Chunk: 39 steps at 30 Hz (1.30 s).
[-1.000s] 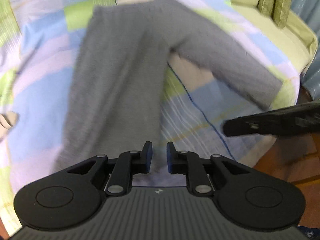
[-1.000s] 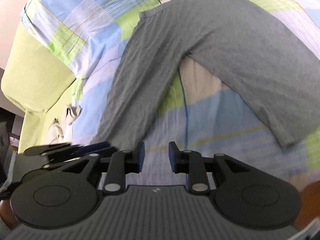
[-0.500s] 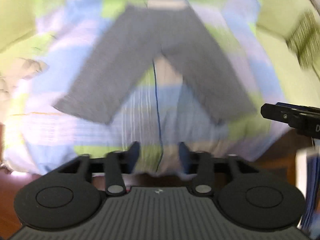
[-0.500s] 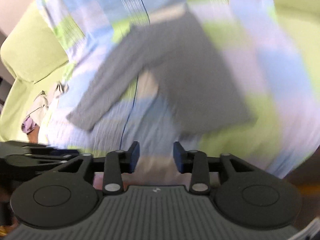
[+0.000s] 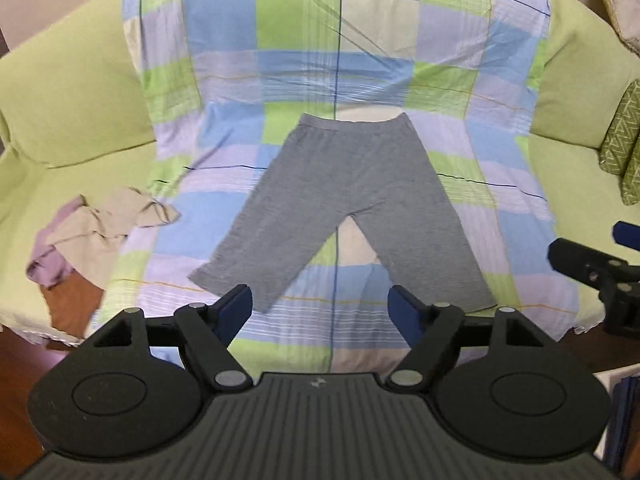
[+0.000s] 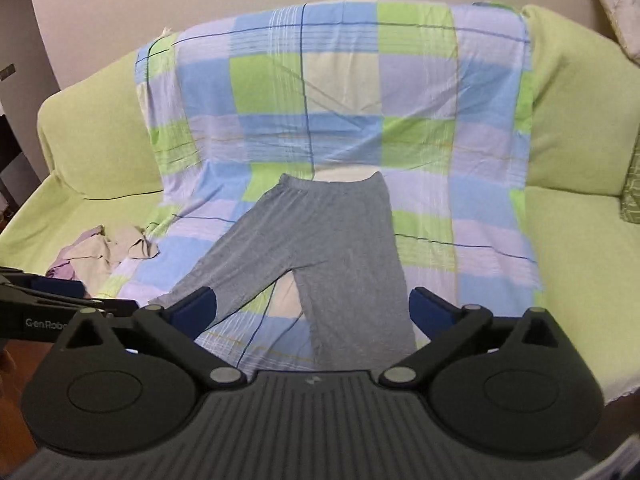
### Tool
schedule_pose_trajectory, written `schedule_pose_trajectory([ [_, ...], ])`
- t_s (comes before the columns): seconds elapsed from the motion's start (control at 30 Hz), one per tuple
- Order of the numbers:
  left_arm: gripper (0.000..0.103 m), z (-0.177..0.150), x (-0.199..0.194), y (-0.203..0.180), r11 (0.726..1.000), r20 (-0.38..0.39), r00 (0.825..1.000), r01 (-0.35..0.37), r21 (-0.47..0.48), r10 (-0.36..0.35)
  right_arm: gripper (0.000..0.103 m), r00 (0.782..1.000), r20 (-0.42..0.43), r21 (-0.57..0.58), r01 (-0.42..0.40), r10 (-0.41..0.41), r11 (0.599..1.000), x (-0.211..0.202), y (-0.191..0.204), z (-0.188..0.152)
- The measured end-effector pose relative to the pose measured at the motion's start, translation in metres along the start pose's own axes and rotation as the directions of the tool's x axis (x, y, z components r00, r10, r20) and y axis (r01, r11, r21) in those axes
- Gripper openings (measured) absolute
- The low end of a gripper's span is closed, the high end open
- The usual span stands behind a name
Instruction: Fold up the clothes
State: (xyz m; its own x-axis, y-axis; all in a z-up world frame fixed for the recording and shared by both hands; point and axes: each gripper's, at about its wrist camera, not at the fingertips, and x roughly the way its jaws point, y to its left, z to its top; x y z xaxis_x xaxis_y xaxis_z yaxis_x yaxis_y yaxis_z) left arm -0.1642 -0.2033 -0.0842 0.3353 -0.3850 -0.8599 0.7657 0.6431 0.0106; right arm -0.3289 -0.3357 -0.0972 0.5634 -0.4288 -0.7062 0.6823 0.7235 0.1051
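Grey knit trousers [image 5: 352, 196] spread flat, legs splayed, on the checked sheet [image 5: 360, 40] over a green sofa [image 5: 72, 92]. Left gripper [image 5: 322, 306] and right gripper [image 6: 312, 306] both gape, empty. Likely light, limp, stretchy; best pinched at a leg hem

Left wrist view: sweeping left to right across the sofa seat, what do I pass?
Crumpled beige and lilac clothes → grey knit trousers spread flat on the checked sheet → green patterned cushion, with the right tongs below it at the edge.
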Motion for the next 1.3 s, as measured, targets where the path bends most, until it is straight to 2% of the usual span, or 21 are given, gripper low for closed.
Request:
schedule_pose_trajectory([
  [0.17, 0.079, 0.011, -0.018, 0.014, 1.0, 0.018, 1.0, -0.002, 0.005, 0.002, 0.102, 0.998, 0.049, 0.077, 0.032, -0.036, 0.997, -0.021, 0.005, 0.012],
  [0.23, 0.08, 0.013, -0.021, 0.022, 1.0, 0.021, 1.0, -0.005, 0.015, 0.004, 0.102, 0.995, 0.051, 0.1, 0.075, -0.081, 0.992, -0.024, 0.009, 0.016],
  [0.47, 0.08, 0.015, -0.036, 0.046, 0.997, 0.039, 0.999, -0.001, 0.079, -0.002, 0.102, 0.988, 0.04, 0.149, 0.144, -0.151, 0.978, -0.04, 0.034, 0.013],
  [0.8, 0.081, 0.013, -0.059, 0.073, 0.991, 0.071, 0.997, 0.022, 0.135, -0.032, 0.102, 0.982, 0.053, 0.188, 0.17, -0.182, 0.967, -0.065, 0.081, -0.004],
  [1.3, 0.081, 0.003, -0.073, 0.082, 0.987, 0.072, 0.994, 0.073, 0.146, -0.085, 0.102, 0.969, 0.058, 0.198, 0.225, -0.241, 0.954, -0.097, 0.103, -0.02],
])
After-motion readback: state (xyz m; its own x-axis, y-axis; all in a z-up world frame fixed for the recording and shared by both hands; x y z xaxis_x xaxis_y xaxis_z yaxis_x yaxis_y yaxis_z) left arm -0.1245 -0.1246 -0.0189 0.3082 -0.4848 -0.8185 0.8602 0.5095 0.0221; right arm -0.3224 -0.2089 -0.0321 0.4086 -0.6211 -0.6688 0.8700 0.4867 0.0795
